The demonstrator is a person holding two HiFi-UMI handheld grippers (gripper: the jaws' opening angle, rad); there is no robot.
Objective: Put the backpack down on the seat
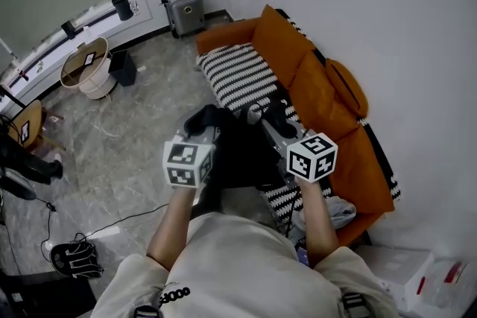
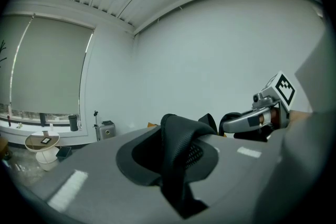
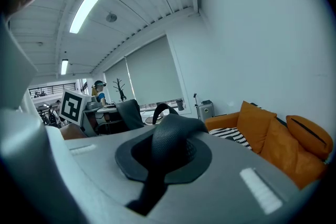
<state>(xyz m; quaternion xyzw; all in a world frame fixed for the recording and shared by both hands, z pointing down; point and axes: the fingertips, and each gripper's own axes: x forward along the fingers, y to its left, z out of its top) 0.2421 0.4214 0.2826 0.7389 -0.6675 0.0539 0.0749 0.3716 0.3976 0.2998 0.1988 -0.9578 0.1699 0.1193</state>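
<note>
Hanging between the two grippers, the backpack (image 1: 237, 149) sits in front of the person's chest, above the near front edge of the seat (image 1: 242, 78) and partly over the floor (image 1: 141, 138). It does not look set down yet.

The left gripper (image 2: 178, 178) has its jaws pressed together on a black mesh strap (image 2: 181, 139). The right gripper (image 3: 164, 165) is likewise clamped on a second mesh strap (image 3: 170, 141). Neither gripper has hold of the bag's body.

The main risk, as I judge it, is placement. The bag hangs over the seat's edge rather than over its middle, so lowering it here could leave it half off the striped throw (image 1: 235, 71), and it could tip onto the floor. Carrying it further toward the orange cushions (image 1: 313, 78) first would avoid that.

A second risk is the grip itself: the straps are soft, padded webbing, so a jerk or swing could make one slide through the jaws and leave the load on one side. Letting go with one gripper before the bag's weight rests on the seat would have the same effect. The bag could also topple forward if it lands upright on the soft throw.
</note>
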